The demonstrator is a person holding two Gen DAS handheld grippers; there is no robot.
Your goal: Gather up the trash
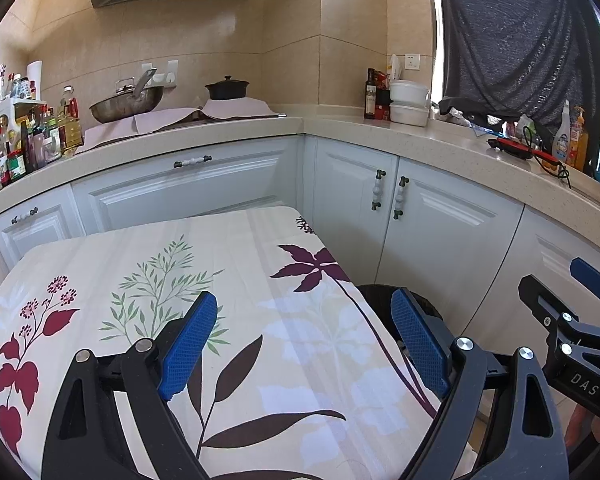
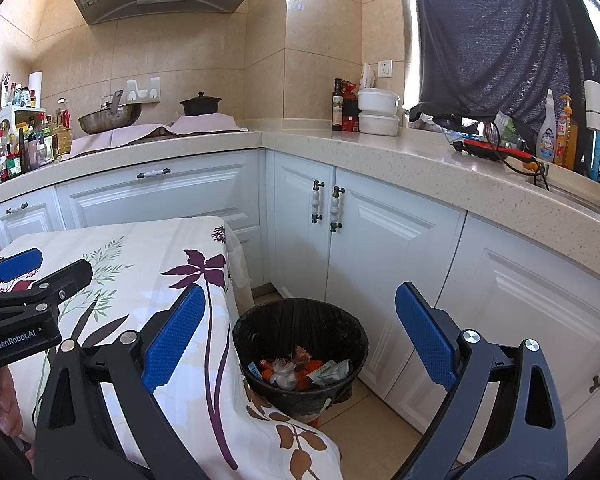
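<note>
A black bin (image 2: 300,348) lined with a black bag stands on the floor between the table and the white cabinets. Inside it lie wrappers and crumpled plastic (image 2: 300,370). My right gripper (image 2: 296,336) is open and empty, held above the bin. My left gripper (image 1: 304,340) is open and empty above the table with the floral cloth (image 1: 160,280). The bin's rim (image 1: 374,294) shows just past the table's right edge in the left wrist view. Each gripper shows at the edge of the other's view: the right gripper (image 1: 568,292) and the left gripper (image 2: 44,268).
White cabinets (image 2: 380,248) and a beige countertop (image 2: 400,152) wrap around the corner. A wok (image 2: 108,118), a black pot (image 2: 201,105), bottles (image 2: 24,148) and stacked white containers (image 2: 378,112) stand on the counter. A red-handled tool (image 2: 496,150) lies near the sink.
</note>
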